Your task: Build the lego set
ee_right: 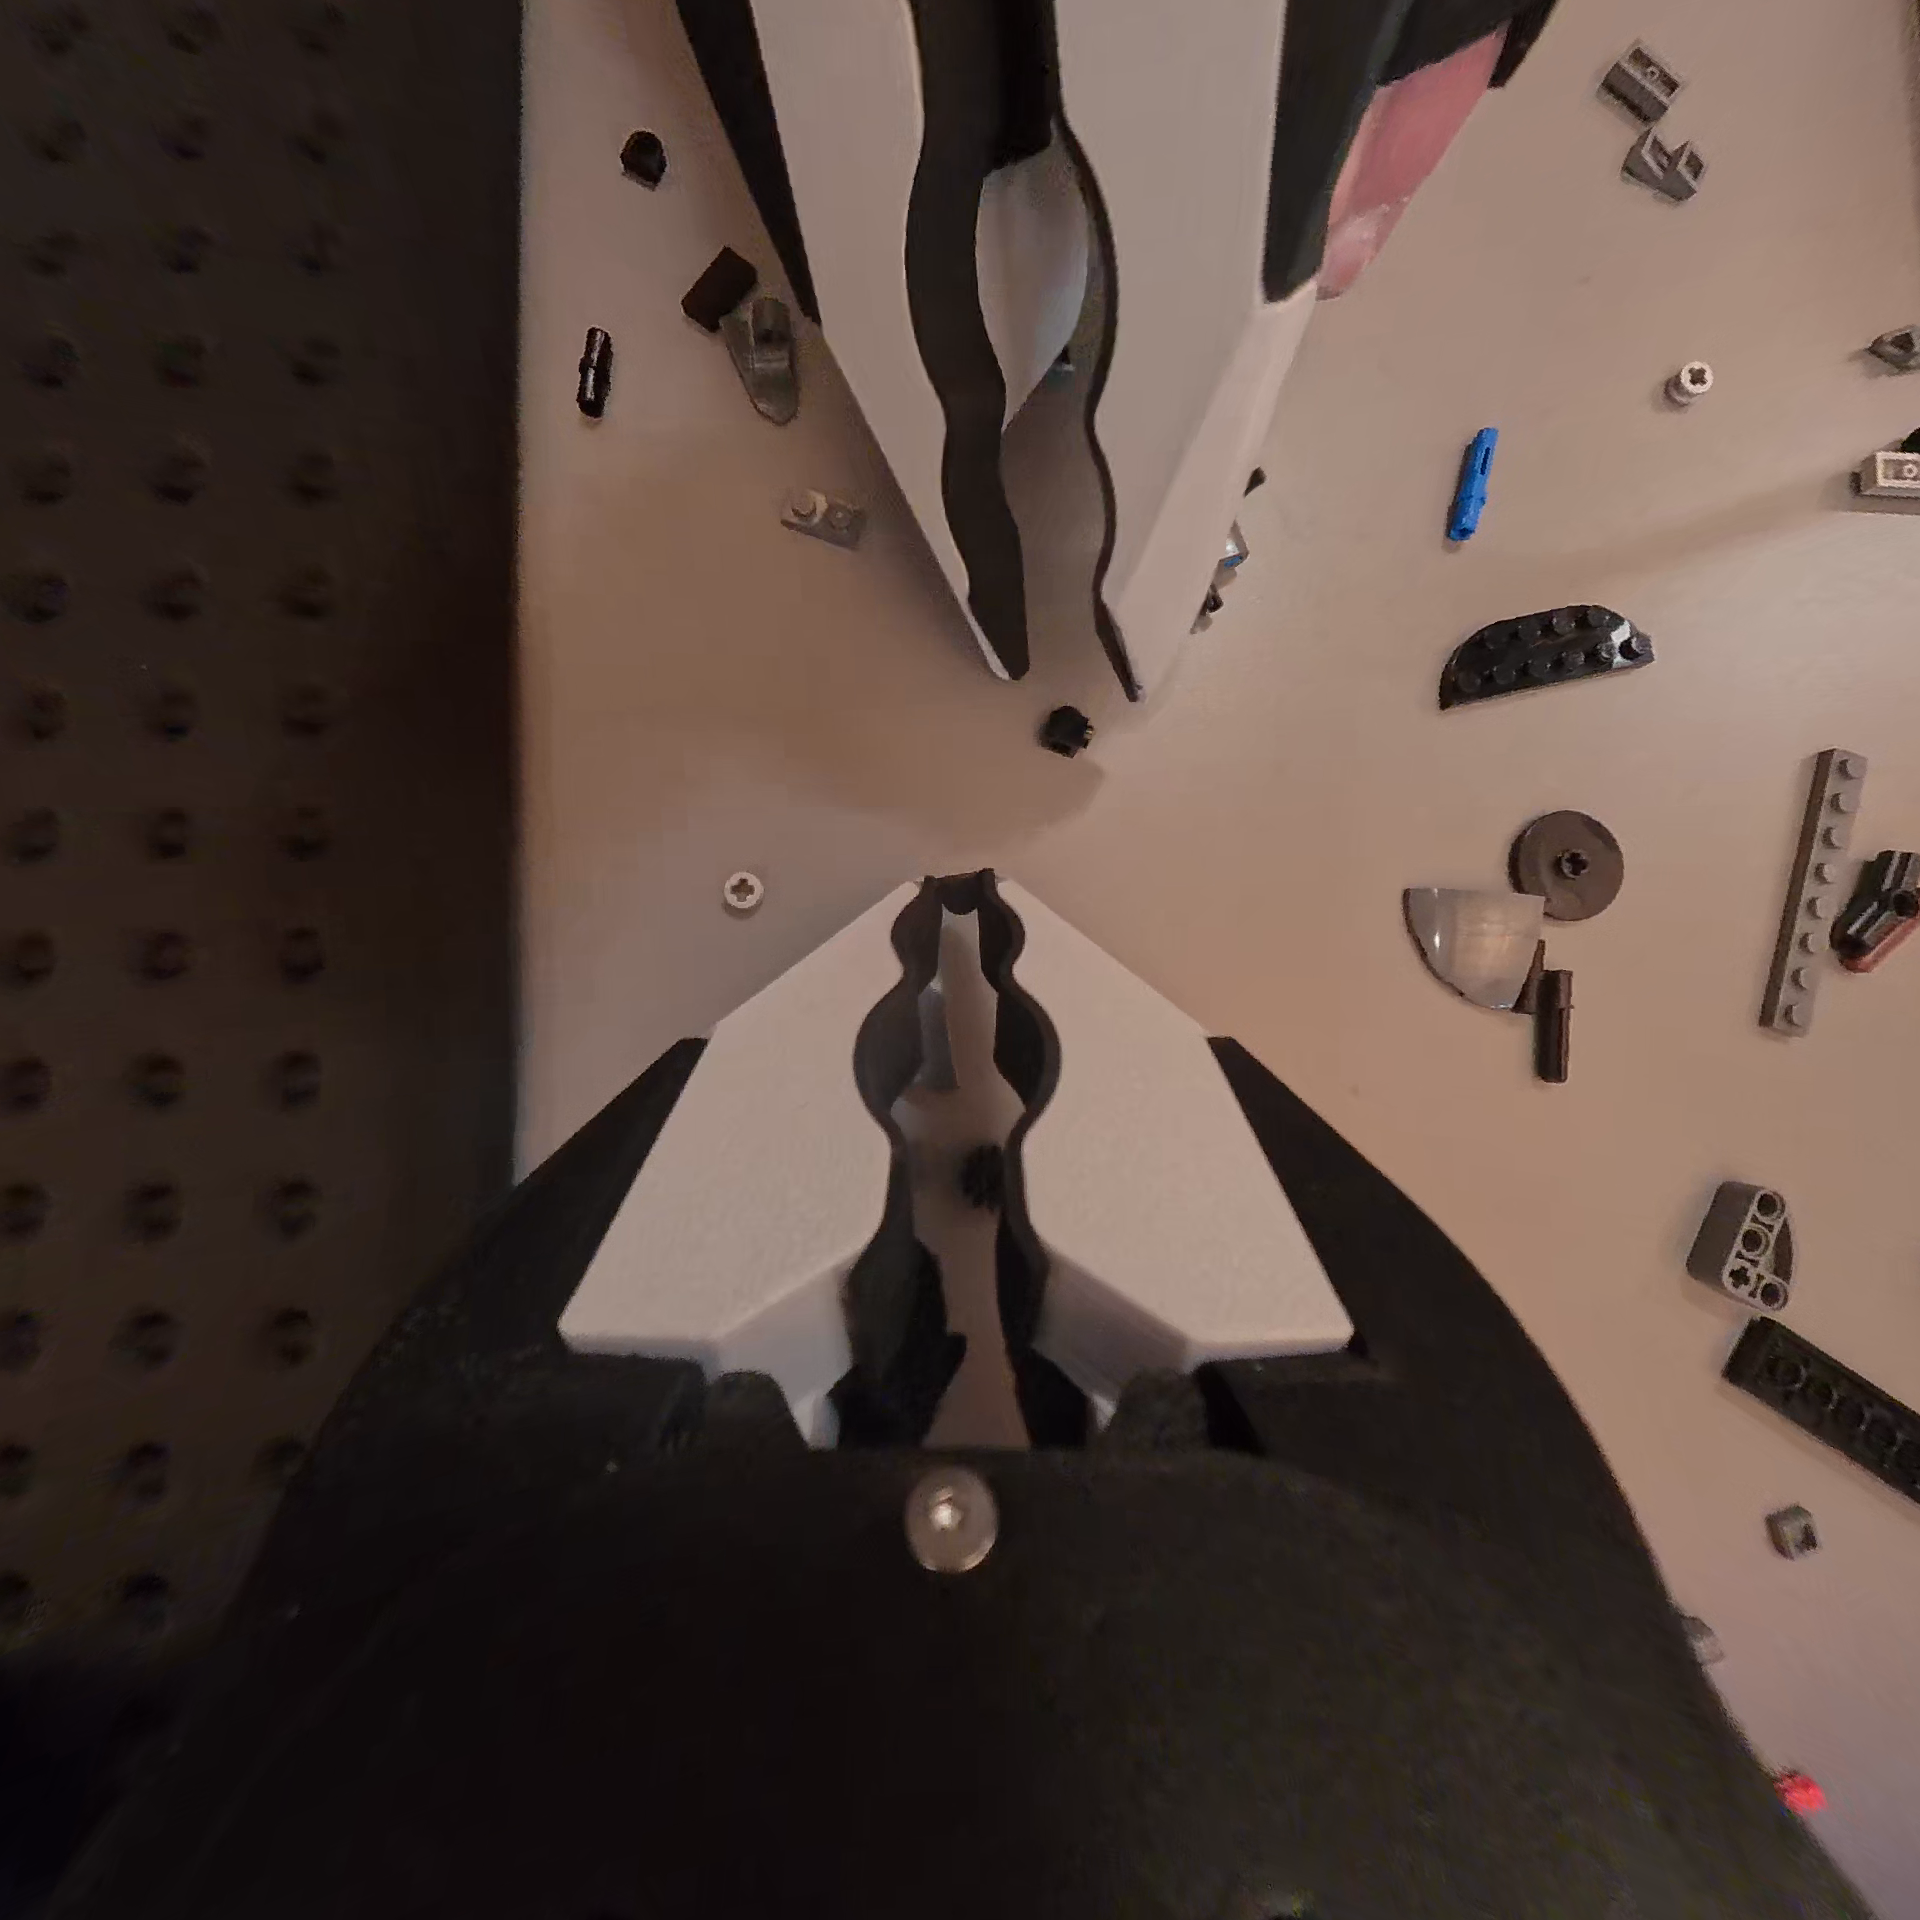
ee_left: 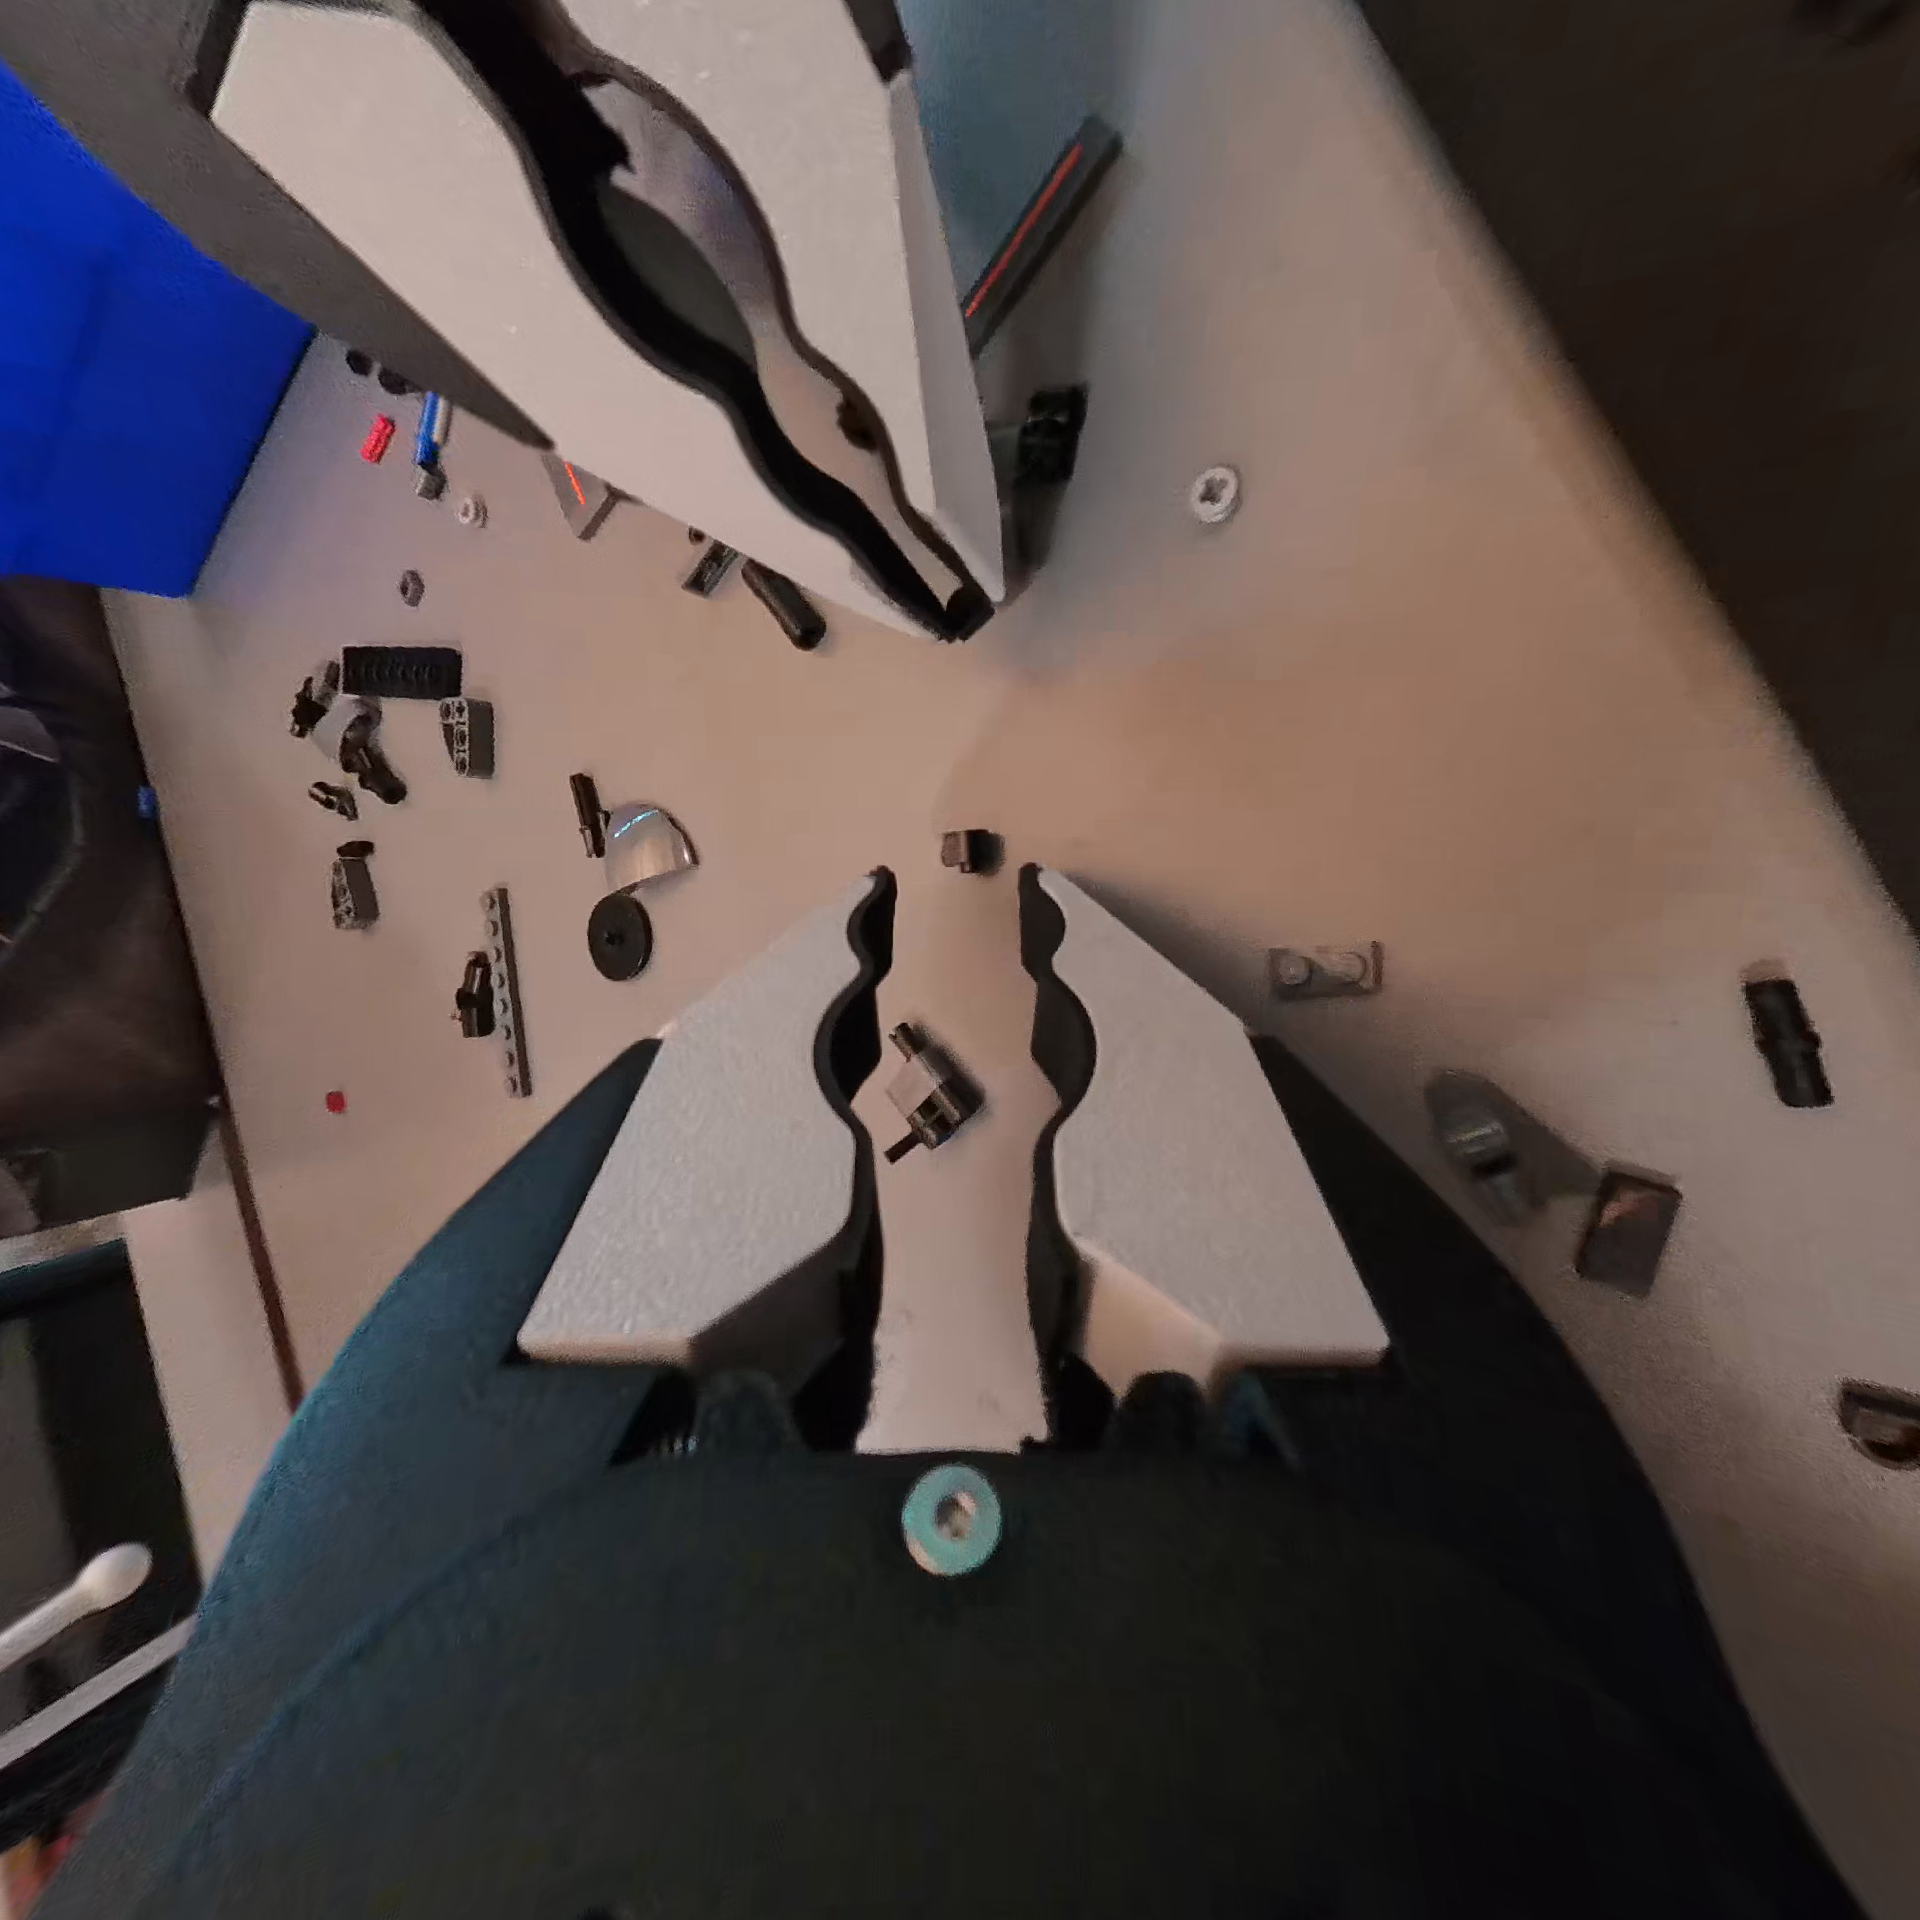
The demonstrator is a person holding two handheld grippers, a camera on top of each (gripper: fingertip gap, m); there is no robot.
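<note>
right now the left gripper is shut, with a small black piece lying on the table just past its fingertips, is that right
Not quite. The left gripper is open, not shut: the left wrist view shows its two fingers clearly apart with bare table between them. The rest holds: the small black piece lies on the table just past its fingertips.
</note>
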